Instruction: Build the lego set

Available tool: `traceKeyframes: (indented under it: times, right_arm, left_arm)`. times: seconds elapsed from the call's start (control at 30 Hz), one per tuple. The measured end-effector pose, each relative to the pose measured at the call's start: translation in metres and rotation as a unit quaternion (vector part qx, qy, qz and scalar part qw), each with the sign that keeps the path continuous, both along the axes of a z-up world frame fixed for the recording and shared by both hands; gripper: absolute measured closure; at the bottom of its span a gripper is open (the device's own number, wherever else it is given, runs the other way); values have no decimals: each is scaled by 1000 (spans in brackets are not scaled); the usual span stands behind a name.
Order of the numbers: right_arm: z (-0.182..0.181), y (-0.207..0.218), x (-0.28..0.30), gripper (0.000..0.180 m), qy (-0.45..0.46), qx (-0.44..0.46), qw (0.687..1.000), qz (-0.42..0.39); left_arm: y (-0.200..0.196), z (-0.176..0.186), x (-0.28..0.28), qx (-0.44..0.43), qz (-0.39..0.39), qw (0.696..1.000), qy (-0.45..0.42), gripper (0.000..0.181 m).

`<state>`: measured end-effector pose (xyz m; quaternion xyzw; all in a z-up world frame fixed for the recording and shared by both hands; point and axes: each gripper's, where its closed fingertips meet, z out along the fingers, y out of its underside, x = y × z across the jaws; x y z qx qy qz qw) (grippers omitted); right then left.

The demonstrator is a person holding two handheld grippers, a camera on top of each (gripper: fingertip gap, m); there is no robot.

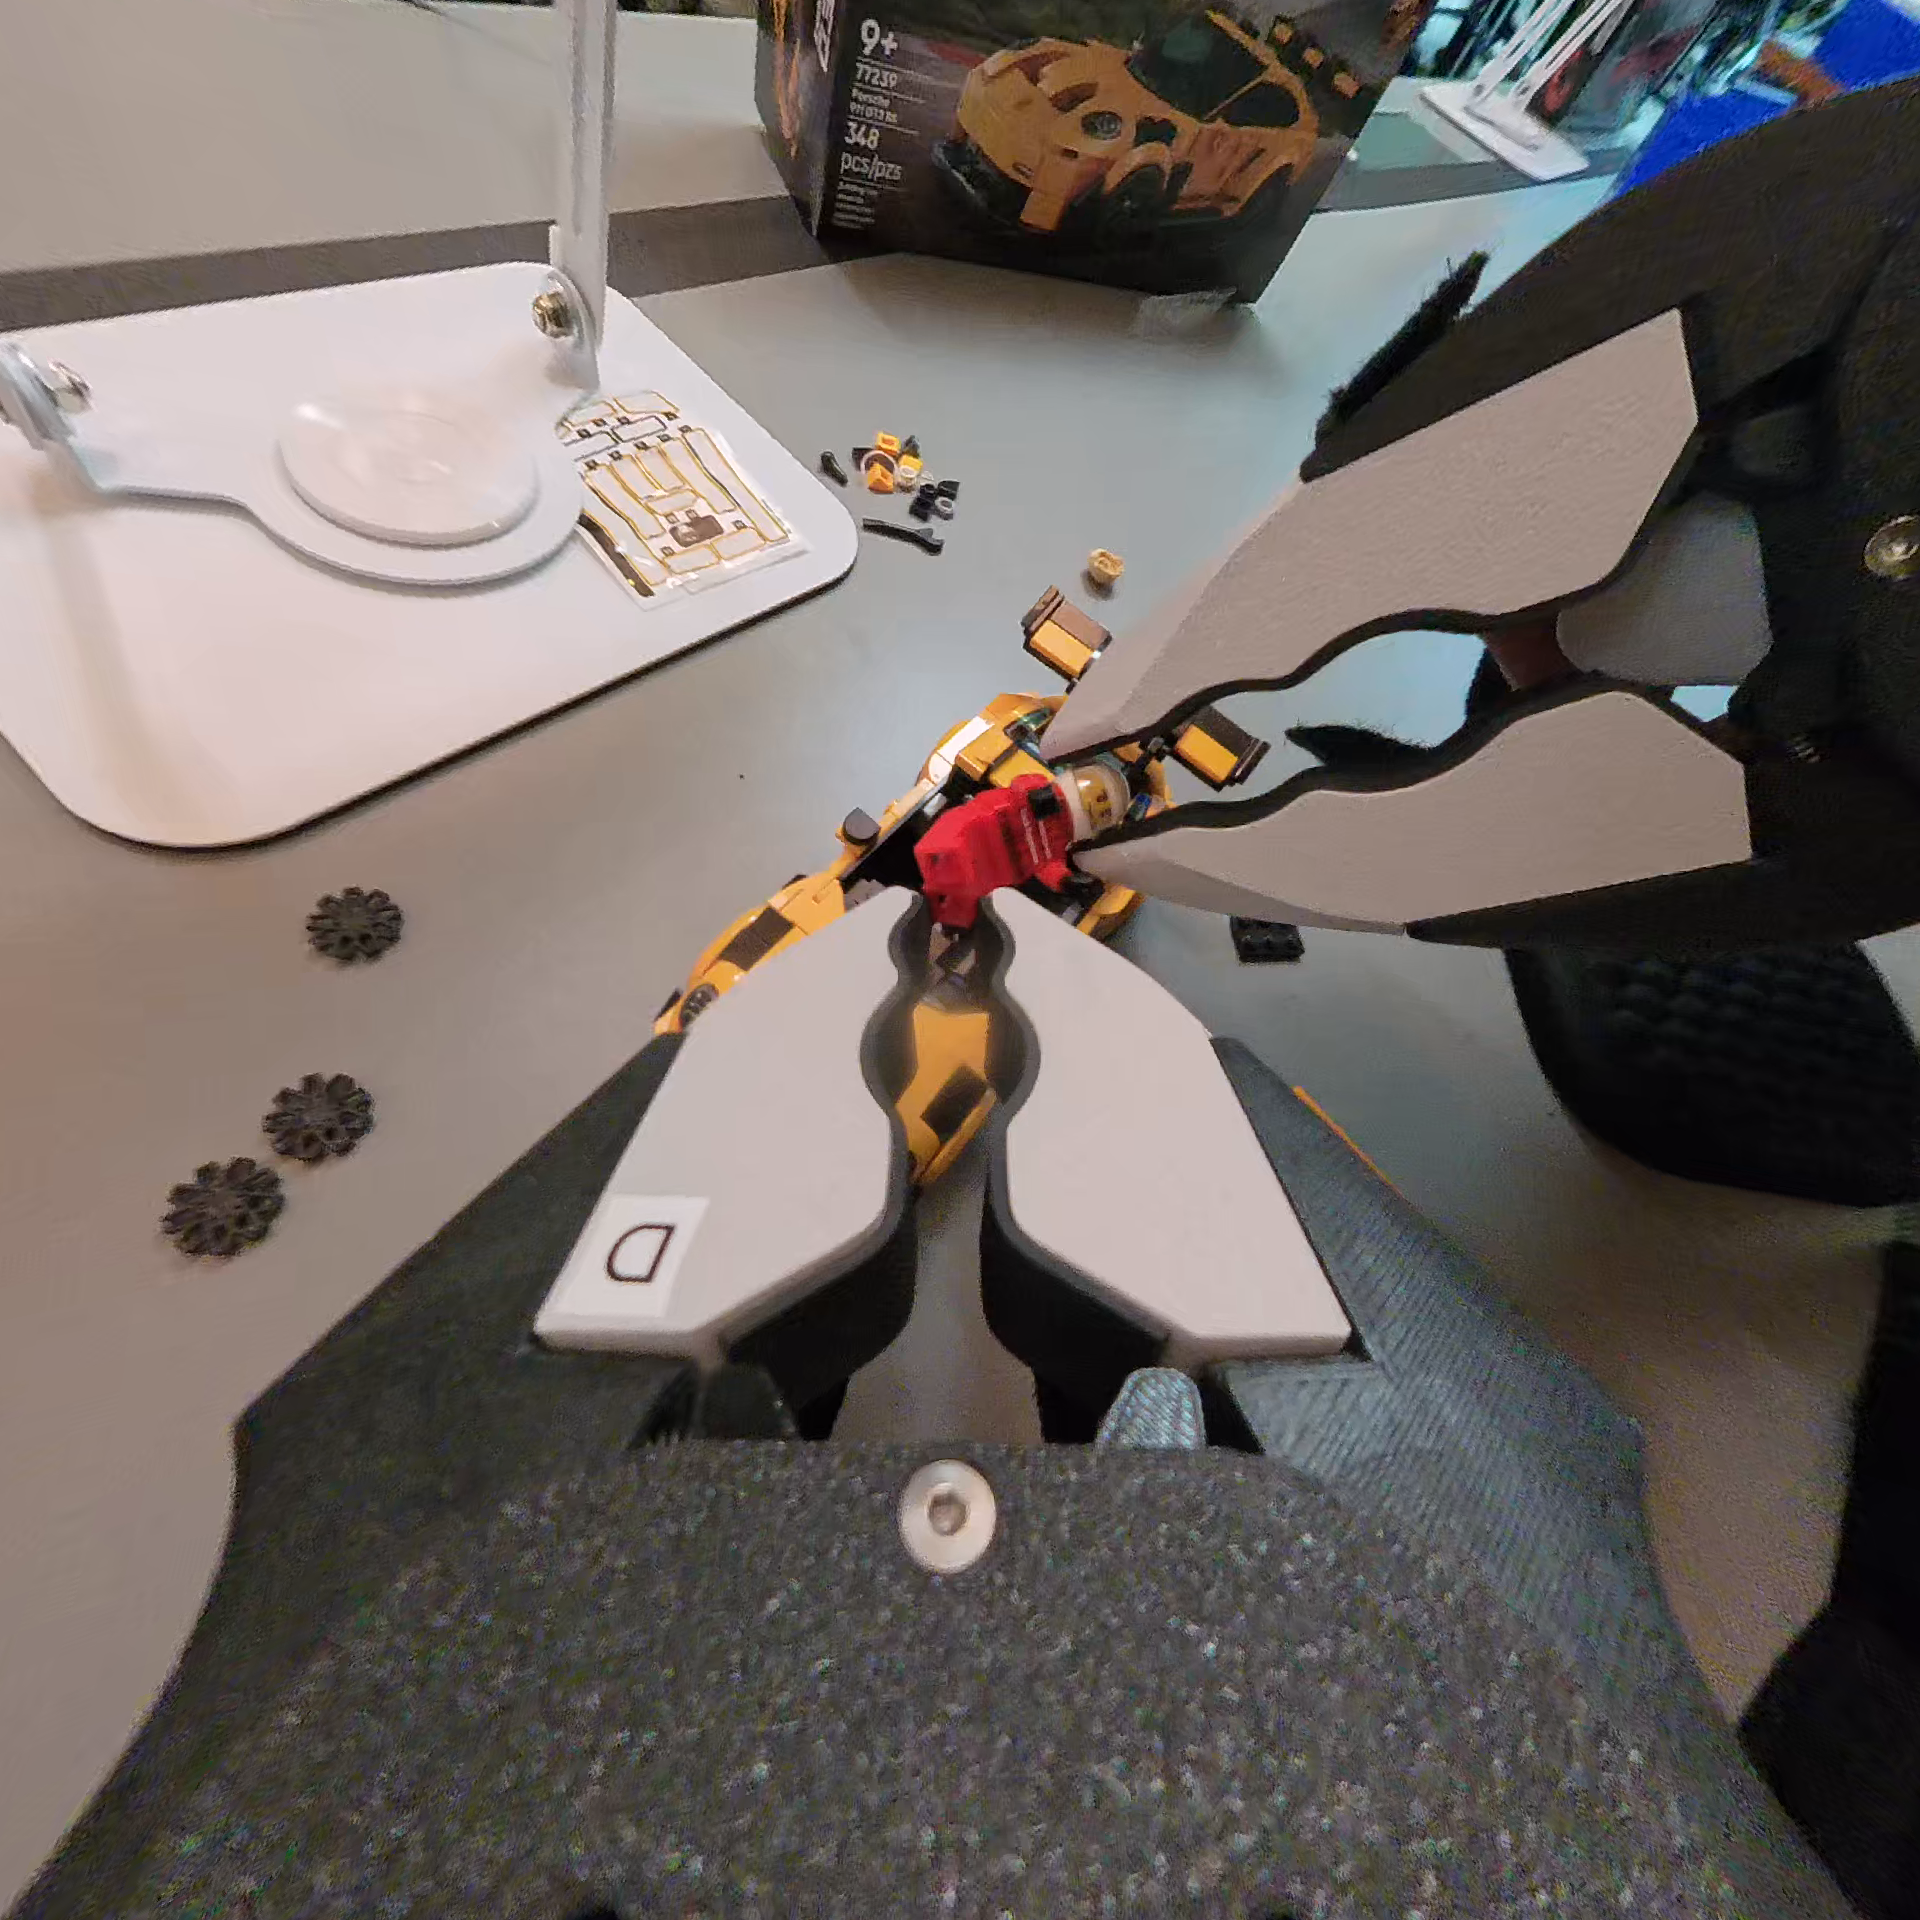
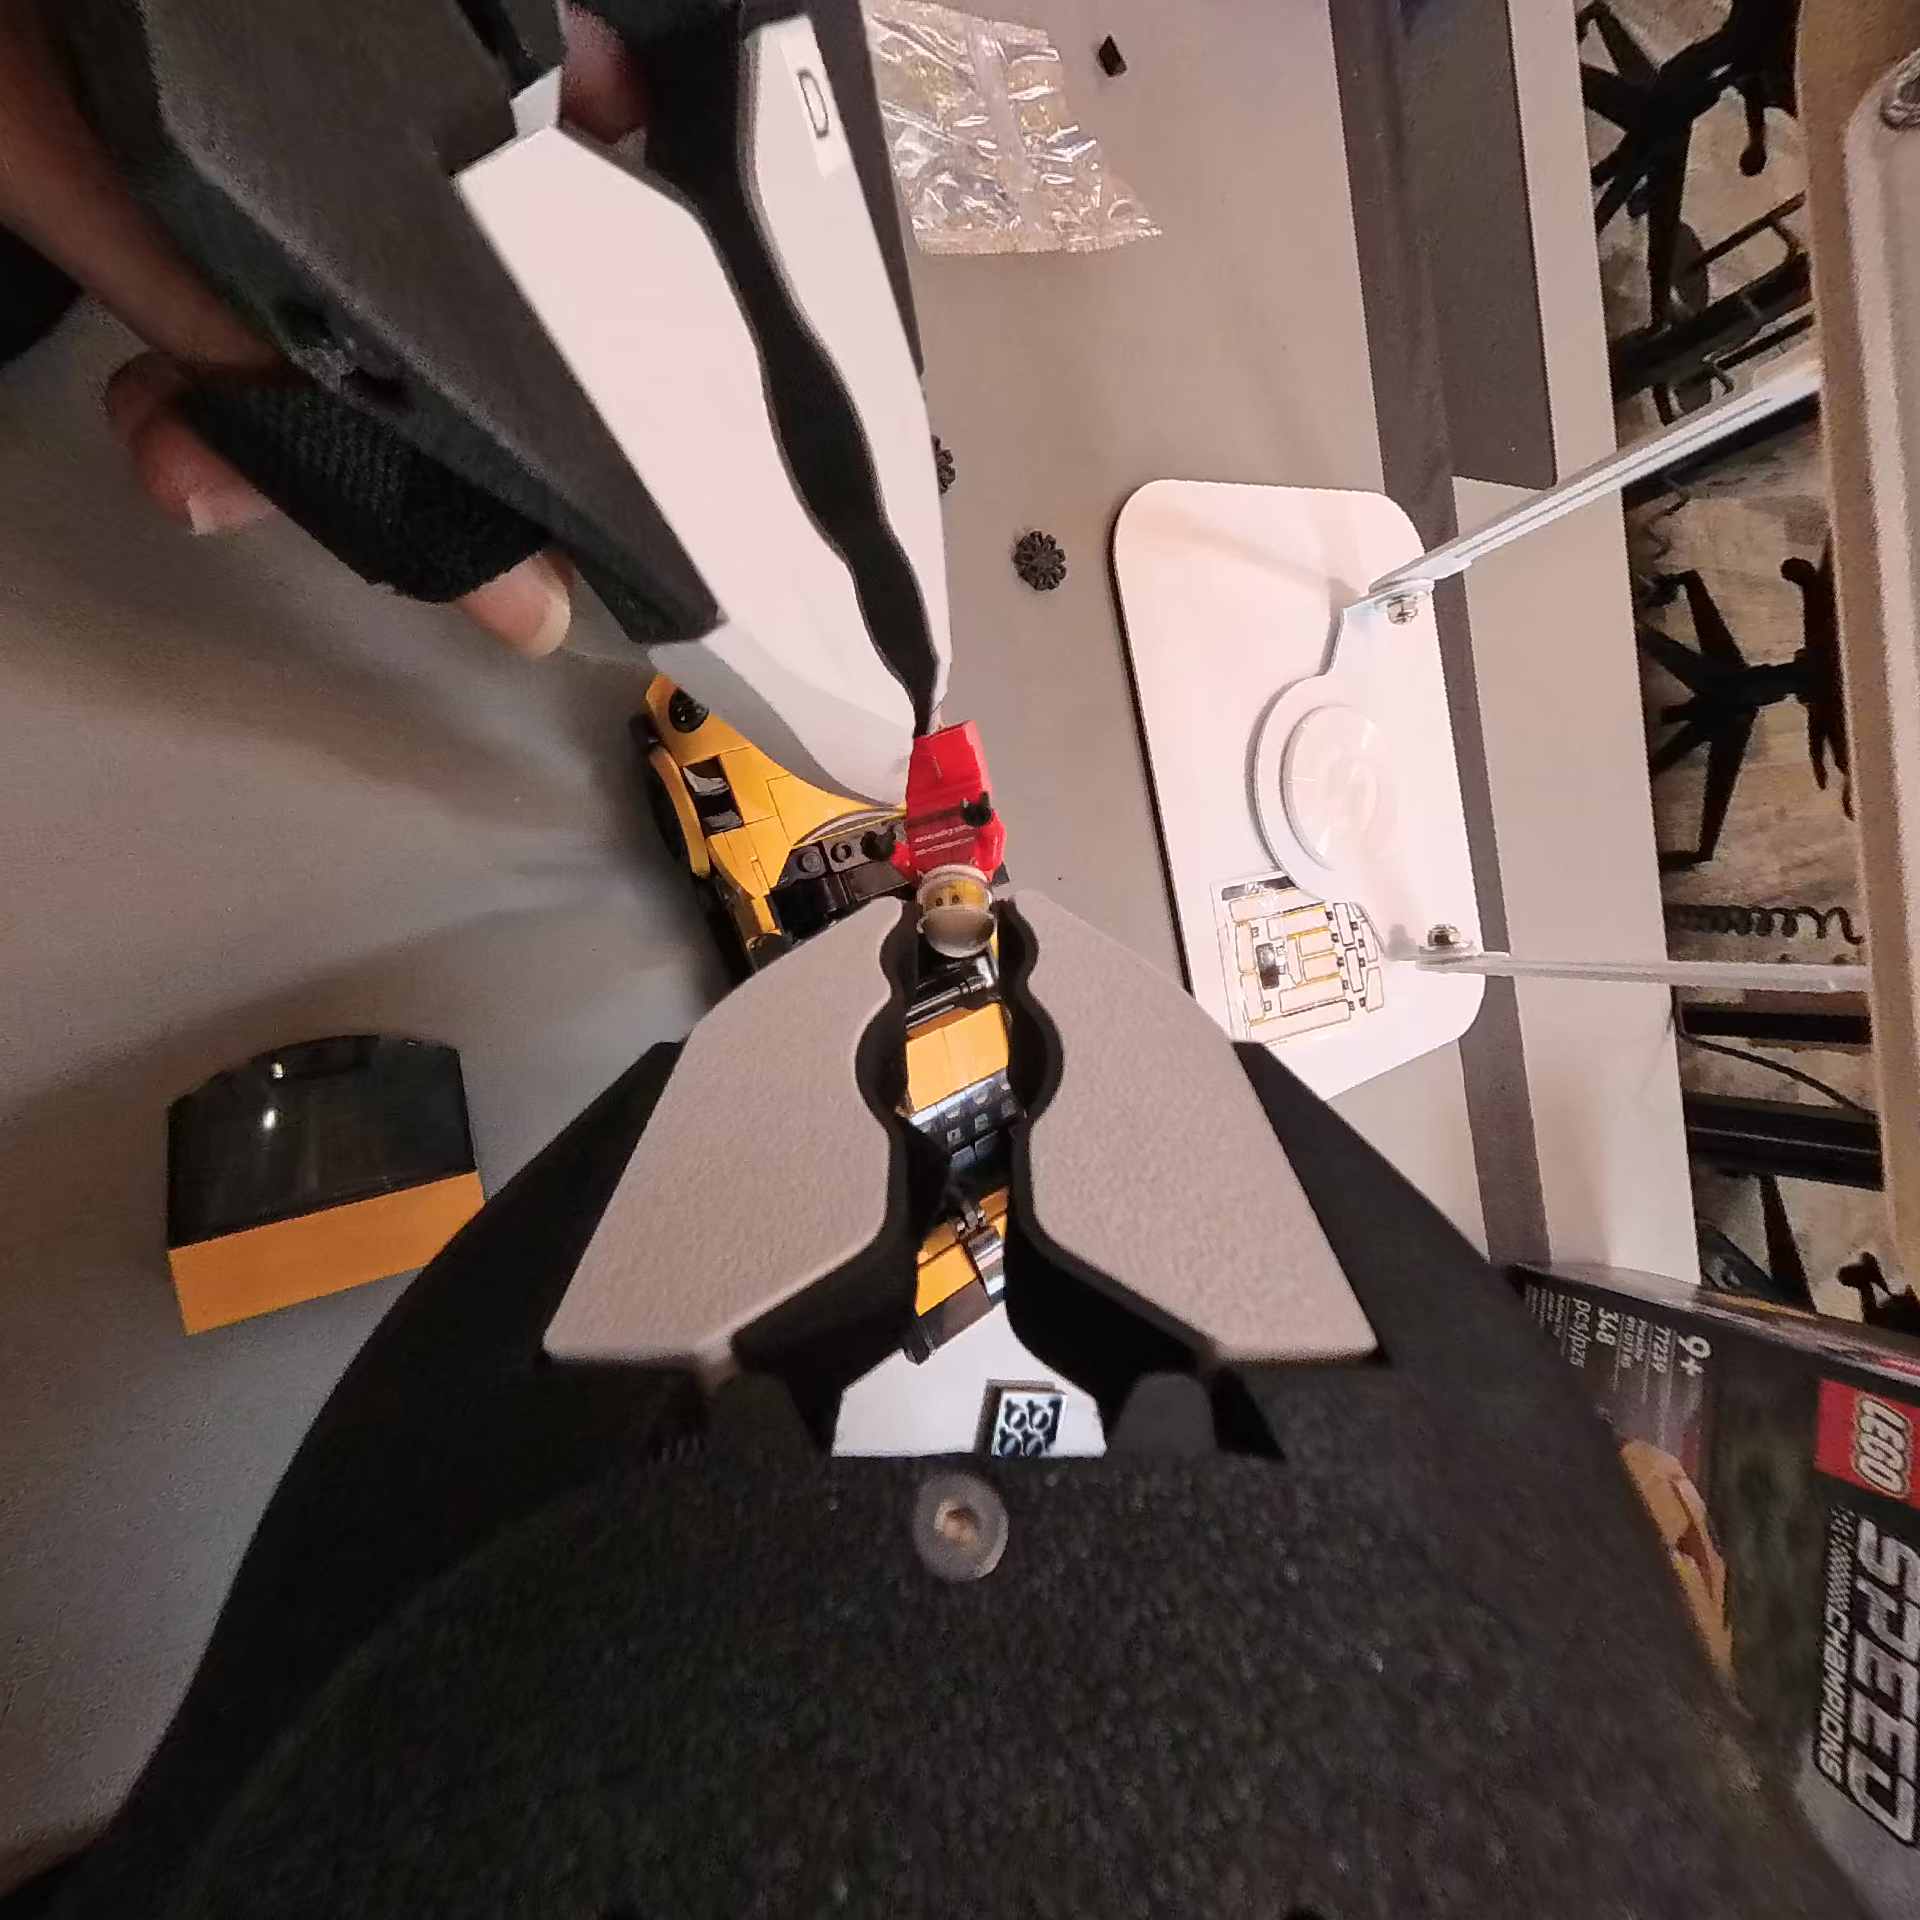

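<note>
A red-suited minifigure (image 1: 987,842) lies tilted just above the open cockpit of a yellow and black car (image 1: 764,935) on the grey table. My left gripper (image 1: 954,909) is shut on the minifigure's legs. My right gripper (image 1: 1065,798) comes in from the right and is shut on its head. In the right wrist view the minifigure (image 2: 945,810) stretches between my right gripper (image 2: 954,909) at its head and my left gripper (image 2: 928,722) at its legs, over the car (image 2: 717,790). Whether it touches the seat is hidden.
Three black wheel rims (image 1: 317,1117) lie to the left. A white stand base (image 1: 260,644) holds a sticker sheet (image 1: 675,499). Small loose parts (image 1: 899,478) and the set's box (image 1: 1070,135) are behind. A black and yellow roof piece (image 2: 312,1174) and a plastic bag (image 2: 997,135) are nearby. My two grippers' fingertips are within a few centimetres of each other.
</note>
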<state>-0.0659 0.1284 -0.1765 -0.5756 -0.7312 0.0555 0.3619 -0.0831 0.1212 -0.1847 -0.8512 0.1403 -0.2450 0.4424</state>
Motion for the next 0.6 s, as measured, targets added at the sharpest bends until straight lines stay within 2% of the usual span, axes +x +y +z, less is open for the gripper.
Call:
traceKeyframes:
  times: [0.4,0.53,0.6]
  right_arm:
    - [-6,4,2,166,-13,6,1000,-14]
    - [-5,4,2,166,-4,1,1000,-6]
    - [-3,4,2,166,5,-6,1000,2]
  left_arm:
    - [3,-1,-1,43,12,992,118,173]
    - [3,1,0,46,-3,996,77,171]
    - [0,4,5,39,-22,999,27,162]
